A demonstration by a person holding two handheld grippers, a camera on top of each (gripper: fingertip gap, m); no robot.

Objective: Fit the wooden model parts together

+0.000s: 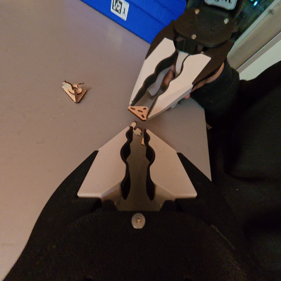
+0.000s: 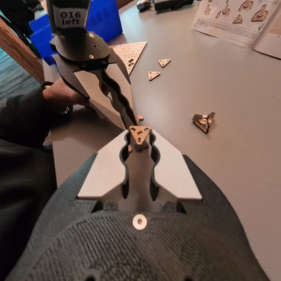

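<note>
The right gripper [image 2: 139, 133] was closed on a small wooden triangle plate [image 2: 139, 134] pierced with short slots, its two fingertips pressing on the plate's opposite corners and holding it clear of the grey counter [image 2: 197, 94]. In the left wrist view the same plate [image 1: 138, 112] hung at the tip of that gripper, just above the left gripper's own tips.

The left gripper [image 1: 137, 130] stood slightly open with nothing gripped. Three tiny notched wooden pieces [image 1: 137, 131] lay loose on the counter at and between its fingertips; the fingers did not press on any of them. The two grippers pointed at each other, tips near but apart, close to the near edge of the counter, and a hand in a dark sleeve [image 2: 60, 94] held the left one.

Well apart, toward the middle of the counter, sat a partly built wooden triangle assembly [image 1: 74, 91] with upright pieces slotted into it. Farther back lay two more flat triangle plates [image 2: 153, 75], a large triangular wooden sheet [image 2: 132, 54] and, at the far right corner, a printed instruction sheet [image 2: 231, 22]. A blue bin [image 1: 144, 18] stood at the far edge.
</note>
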